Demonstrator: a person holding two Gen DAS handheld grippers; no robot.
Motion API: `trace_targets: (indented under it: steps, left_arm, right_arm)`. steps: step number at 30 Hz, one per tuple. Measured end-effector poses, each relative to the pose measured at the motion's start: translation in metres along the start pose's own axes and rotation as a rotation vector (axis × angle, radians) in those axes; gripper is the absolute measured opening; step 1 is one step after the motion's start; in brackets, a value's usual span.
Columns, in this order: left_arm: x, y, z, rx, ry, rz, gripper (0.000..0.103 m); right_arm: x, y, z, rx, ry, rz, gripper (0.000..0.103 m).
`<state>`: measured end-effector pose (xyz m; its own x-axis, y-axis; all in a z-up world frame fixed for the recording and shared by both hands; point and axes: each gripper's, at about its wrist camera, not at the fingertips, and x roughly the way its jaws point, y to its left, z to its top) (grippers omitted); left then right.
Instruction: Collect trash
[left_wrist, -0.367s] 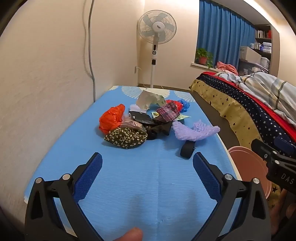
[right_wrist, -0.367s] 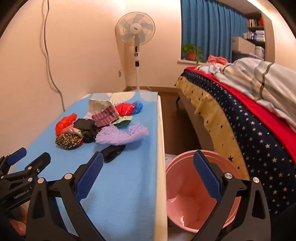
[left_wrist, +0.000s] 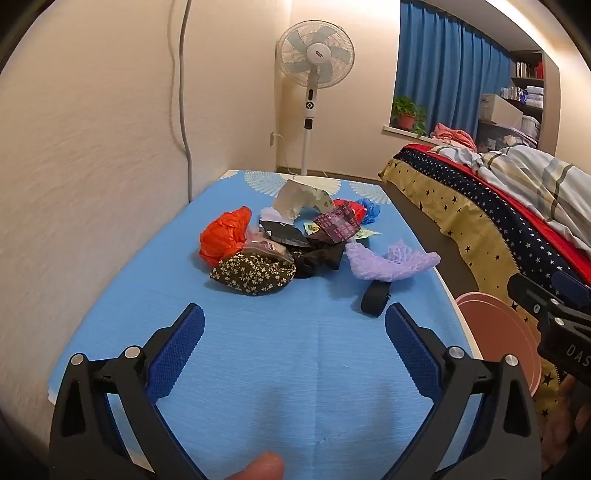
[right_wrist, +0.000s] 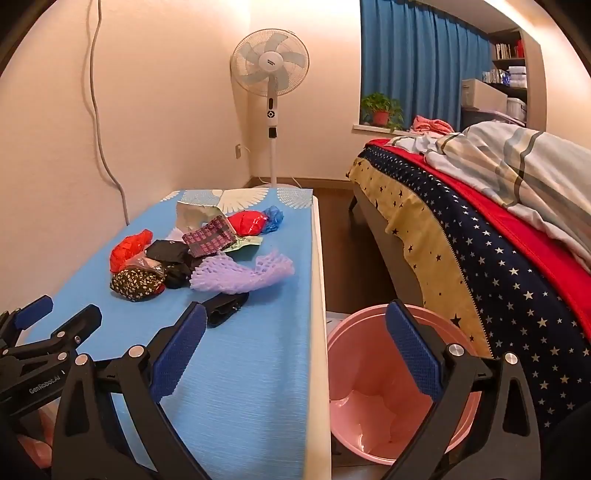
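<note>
**No change yet: both grippers wide, trash untouched**

Next to the frames from a moment earlier, no visible shift: same framing, same heap, nothing lifted. Meaning for the task: collection not yet begun, by the look of it.

Left gripper (left_wrist: 294, 314) spread wide and empty above bare blue cloth-covered table (left_wrist: 258, 354), short of the heap. Right gripper (right_wrist: 296, 312) equally wide and empty, straddling the table's white edge and the round pink plastic bin (right_wrist: 369, 373) on the floor beside it.

Trash all on the table: crumpled orange plastic bag (left_wrist: 221, 236), dark floral fabric pouch (left_wrist: 253, 275), lilac foam fruit net (left_wrist: 388, 262), and, nearest the grippers, a black looped strap (left_wrist: 375, 301), partly under the net.

Hard to make out:
- lower layers of the heap, buried under wrappers;
- the bin's bottom, pale and crumpled, perhaps a liner, perhaps not;
- in the left wrist view, most of the bin, hidden behind the table edge and the other gripper;
- the person, shown only as a thumb tip (left_wrist: 262, 467) at the lower edge.
</note>
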<state>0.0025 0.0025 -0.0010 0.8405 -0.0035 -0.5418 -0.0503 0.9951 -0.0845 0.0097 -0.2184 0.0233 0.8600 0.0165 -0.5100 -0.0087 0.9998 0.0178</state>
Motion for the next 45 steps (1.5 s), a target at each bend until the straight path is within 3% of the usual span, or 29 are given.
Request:
trace_targets:
  steps: [6, 13, 45]
  left_arm:
    - [-0.0003, 0.0001, 0.0017, 0.001, -0.004, 0.0, 0.095]
    - [-0.0003, -0.0009, 0.0014, 0.004, -0.006, 0.003, 0.095]
    - [-0.0043, 0.0003, -0.0004, 0.01, -0.01, 0.001, 0.095]
  right_arm:
    - [-0.0028, 0.0019, -0.0004, -0.003, -0.006, -0.011, 0.095]
    - [-0.0029, 0.0021, 0.0, -0.004, -0.008, -0.011, 0.086]
    - [-0.0038, 0.0035, -0.0006, -0.011, -0.016, -0.002, 0.086]
